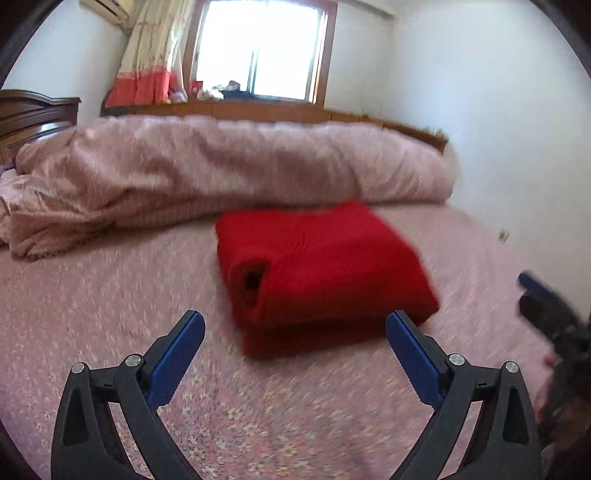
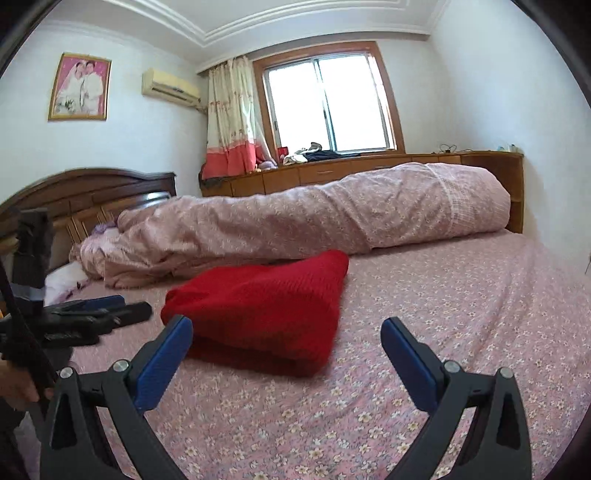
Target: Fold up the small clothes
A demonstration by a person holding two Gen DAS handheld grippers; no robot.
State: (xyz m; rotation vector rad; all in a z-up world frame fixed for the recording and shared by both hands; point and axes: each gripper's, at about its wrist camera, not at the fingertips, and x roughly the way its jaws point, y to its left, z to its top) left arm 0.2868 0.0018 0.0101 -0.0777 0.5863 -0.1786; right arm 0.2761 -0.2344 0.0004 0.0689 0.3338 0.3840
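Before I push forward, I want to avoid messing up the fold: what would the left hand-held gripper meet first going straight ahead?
Most likely the folded red sweater lying on the floral bedsheet. The left hand-held gripper is open, its near edge between the fingers. Depth is unclear.

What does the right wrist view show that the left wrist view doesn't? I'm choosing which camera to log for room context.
Only the right wrist view shows the framed wedding photo, the ceiling moulding and the whole air conditioner.

Only the left wrist view shows the sleeve opening in the folded red sweater.

Both show the sweater lying on the floral bedsheet before the rolled pink quilt, the window, and open, empty jaws on the left gripper and right gripper.
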